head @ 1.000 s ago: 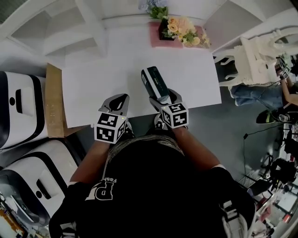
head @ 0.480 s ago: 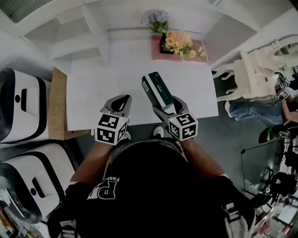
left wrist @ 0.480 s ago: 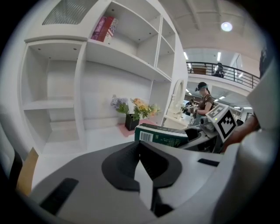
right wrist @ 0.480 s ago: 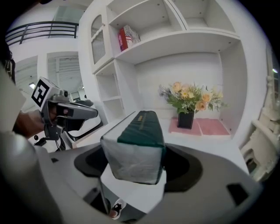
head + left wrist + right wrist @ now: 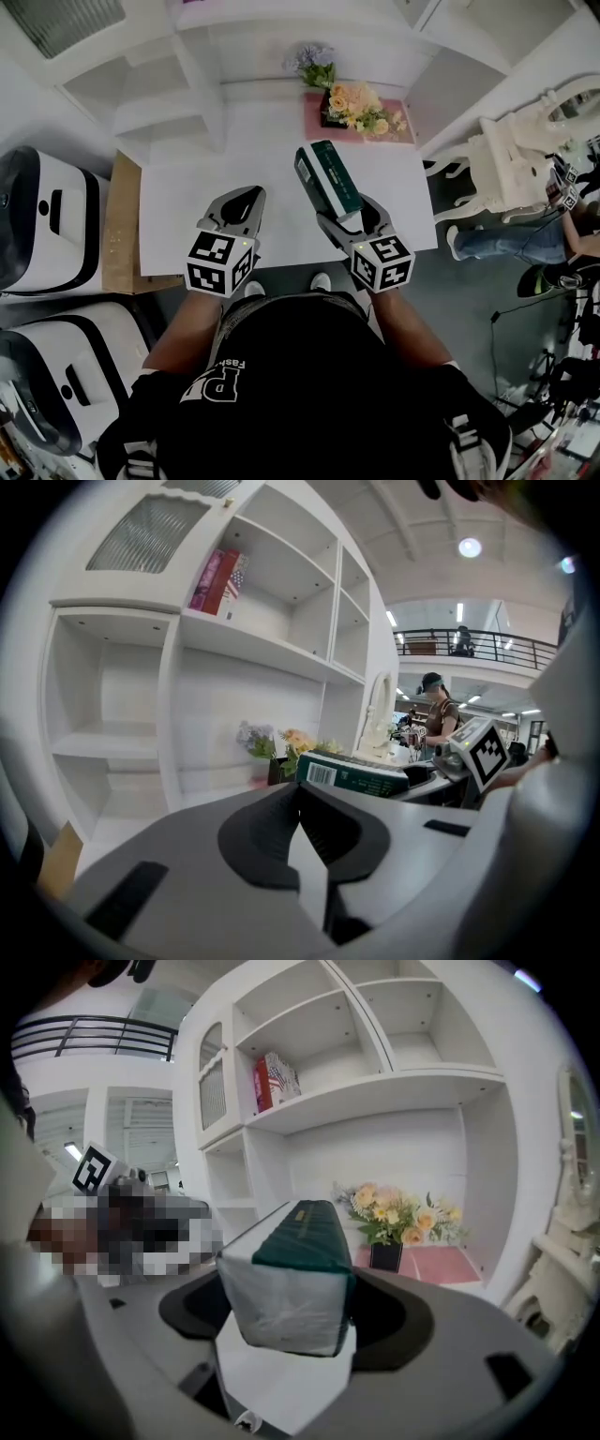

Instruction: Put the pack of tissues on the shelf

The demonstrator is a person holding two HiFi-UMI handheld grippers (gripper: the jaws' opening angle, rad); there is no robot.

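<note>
Tissue pack (image 5: 326, 173) in right hand-held gripper (image 5: 348, 212), near table's (image 5: 187, 216) front edge

The head view looked steeply down from above the person onto the table (image 5: 187, 216). Each gripper view sat close behind its own jaws, facing the shelf (image 5: 253, 639). All three shared the flowers (image 5: 361, 101) at the table's far edge; the left gripper view also caught the pack (image 5: 356, 775)
</note>
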